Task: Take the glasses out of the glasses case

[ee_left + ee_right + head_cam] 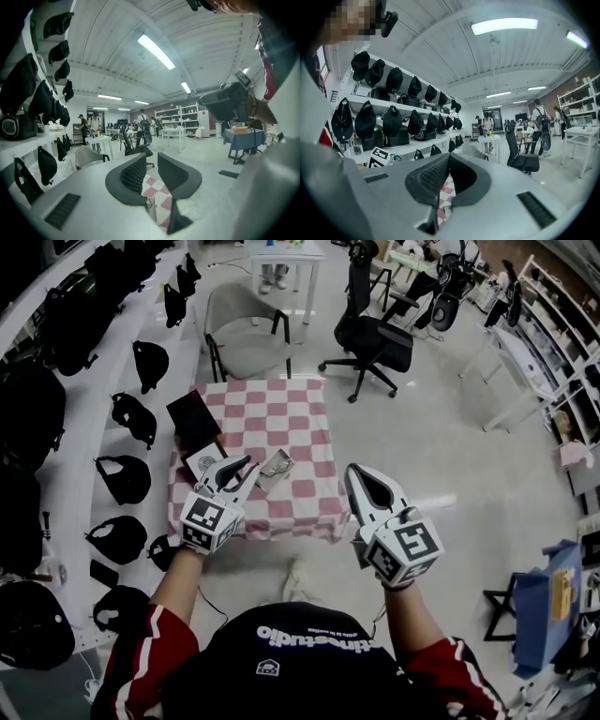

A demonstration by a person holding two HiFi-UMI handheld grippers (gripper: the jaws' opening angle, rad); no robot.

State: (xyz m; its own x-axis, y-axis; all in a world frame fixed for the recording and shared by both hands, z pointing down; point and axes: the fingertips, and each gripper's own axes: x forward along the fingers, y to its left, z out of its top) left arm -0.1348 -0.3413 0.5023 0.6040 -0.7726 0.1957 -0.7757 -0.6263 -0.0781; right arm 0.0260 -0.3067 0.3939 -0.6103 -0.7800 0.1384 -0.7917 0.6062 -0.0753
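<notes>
A small table under a red-and-white checked cloth (pixel 281 418) stands in front of me. A black flat case (pixel 192 418) lies on its left side, and a white square item (pixel 202 462) sits in front of it. A small grey glasses-like object (pixel 275 463) rests near the front middle. My left gripper (pixel 246 468) hovers over the front left of the cloth, between the white item and the grey object, jaws apart and empty. In the left gripper view, the left gripper (pixel 151 161) shows the cloth (pixel 159 187) below it. My right gripper (pixel 354 471), in its own view (pixel 447 159), is shut and empty, off the table's front right corner.
White shelves holding several black caps (pixel 127 479) line the left side. A grey armchair (pixel 246 329) and a black office chair (pixel 375 334) stand behind the table. A blue-covered stand (pixel 544 606) is at the right. People work at far desks (pixel 96 136).
</notes>
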